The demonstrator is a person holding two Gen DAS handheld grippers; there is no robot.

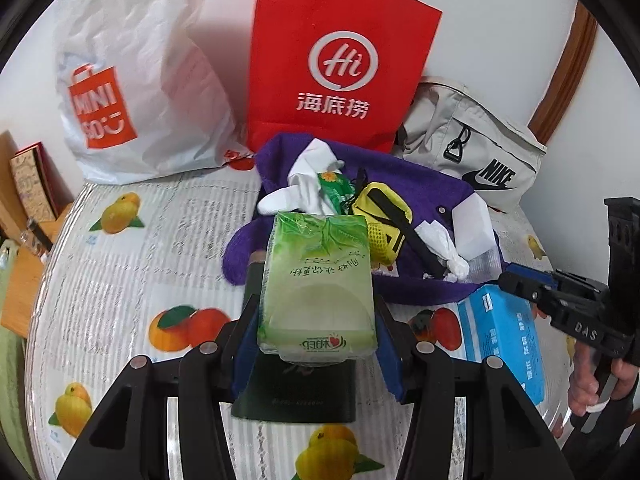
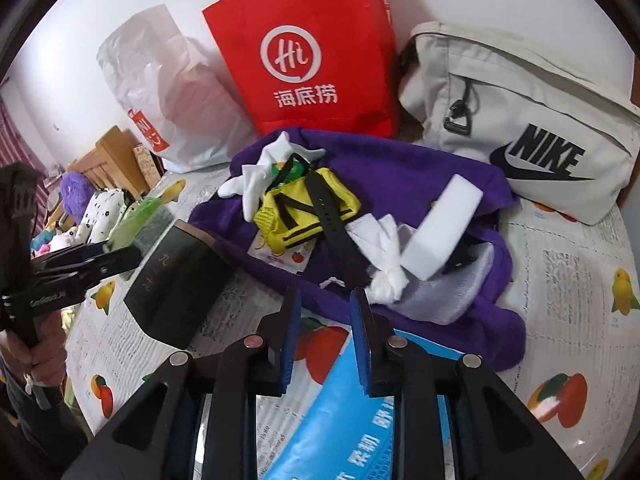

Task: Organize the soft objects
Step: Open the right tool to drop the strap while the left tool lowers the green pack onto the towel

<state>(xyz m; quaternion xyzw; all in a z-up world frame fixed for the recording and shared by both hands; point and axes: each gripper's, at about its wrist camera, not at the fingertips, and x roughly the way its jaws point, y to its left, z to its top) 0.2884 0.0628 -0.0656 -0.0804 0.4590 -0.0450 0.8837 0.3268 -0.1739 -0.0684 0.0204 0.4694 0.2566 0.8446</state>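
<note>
Left wrist view: left gripper (image 1: 316, 320) clamped on green tissue pack (image 1: 318, 280), mid-carry above the tabletop (image 1: 120, 248). Right gripper (image 2: 326, 332) fingers apart, empty, over blue pack (image 2: 344, 412); next likely a drop spot.

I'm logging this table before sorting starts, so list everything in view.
tissue pack: one, green, between left tongs' pads
dark box: one, black, under the pack
blue pack: one, table, below right tongs
purple cloth: one, table centre
yellow pouch: one, on cloth
white sponge block: one, on cloth
red bag: one, at wall
white bag: one, left of red
grey bag: one, right
left tongs: gripping pack
right tongs: open, empty
</note>
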